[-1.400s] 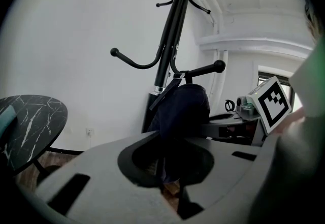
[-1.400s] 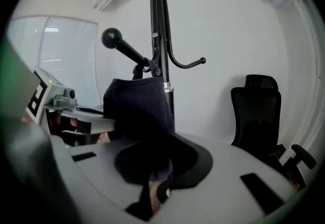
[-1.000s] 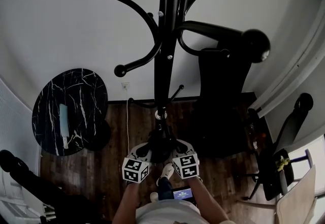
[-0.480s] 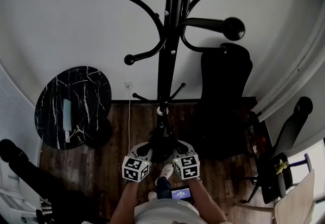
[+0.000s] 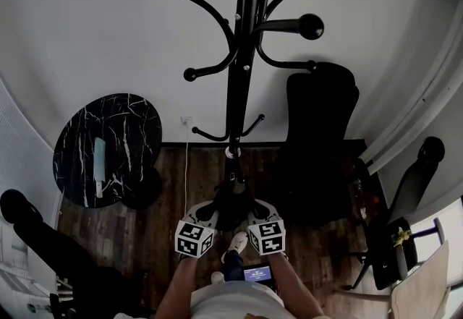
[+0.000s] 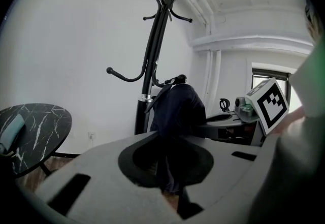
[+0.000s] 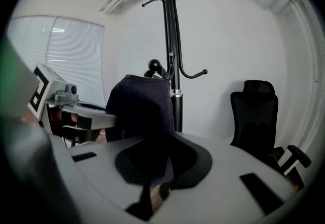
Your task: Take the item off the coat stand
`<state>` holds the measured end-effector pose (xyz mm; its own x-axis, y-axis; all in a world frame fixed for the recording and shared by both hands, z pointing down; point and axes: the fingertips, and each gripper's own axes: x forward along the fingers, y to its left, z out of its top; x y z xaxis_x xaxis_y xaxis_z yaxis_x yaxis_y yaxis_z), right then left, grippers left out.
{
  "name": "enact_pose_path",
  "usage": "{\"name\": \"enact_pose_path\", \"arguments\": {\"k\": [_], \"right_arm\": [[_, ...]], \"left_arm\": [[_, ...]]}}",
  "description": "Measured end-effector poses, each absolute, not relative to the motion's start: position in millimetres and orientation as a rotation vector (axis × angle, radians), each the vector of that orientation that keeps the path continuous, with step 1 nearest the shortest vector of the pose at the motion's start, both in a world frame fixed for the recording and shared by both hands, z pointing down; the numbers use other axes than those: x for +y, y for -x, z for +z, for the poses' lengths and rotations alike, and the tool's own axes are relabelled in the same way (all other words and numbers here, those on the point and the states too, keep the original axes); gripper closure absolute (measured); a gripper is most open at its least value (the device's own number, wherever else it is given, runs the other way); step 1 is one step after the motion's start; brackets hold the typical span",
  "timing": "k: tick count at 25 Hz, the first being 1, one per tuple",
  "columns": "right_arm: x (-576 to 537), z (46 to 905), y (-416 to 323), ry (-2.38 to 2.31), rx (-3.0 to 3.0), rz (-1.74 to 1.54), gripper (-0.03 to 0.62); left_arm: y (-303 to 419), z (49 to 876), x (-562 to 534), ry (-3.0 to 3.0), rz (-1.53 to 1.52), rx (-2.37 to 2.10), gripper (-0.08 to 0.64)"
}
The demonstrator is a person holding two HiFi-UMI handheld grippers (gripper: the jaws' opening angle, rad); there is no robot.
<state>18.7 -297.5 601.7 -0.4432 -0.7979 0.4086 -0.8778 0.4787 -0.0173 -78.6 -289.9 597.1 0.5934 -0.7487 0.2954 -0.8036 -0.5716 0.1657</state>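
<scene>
Head view puts your left gripper [image 5: 208, 215] and right gripper [image 5: 255, 213] side by side before the coat stand [image 5: 237, 71], with the dark blue fabric item [image 5: 231, 210] a dim lump between them. Only the gripper views give its shape: long axis roughly upright, rounded end up, just under a lower hook [image 7: 152, 65]; whether they touch is unclear. Each pair of jaws is clenched on its lower fabric.

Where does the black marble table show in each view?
Head view: marble table at left, by the wall.
Left gripper view: table at the lower left edge.
Right gripper view: not in it.
Shared landmark: the coat stand pole, in all three.
</scene>
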Motion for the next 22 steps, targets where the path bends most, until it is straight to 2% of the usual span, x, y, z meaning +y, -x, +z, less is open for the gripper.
{"name": "enact_pose_path", "arguments": {"k": [22], "right_arm": [[-269,584,-20,-1.418,-2.404,0.277,0.557]], "left_arm": [[78,574,-264,-2.579,0.25,-1.29,0.529]]}}
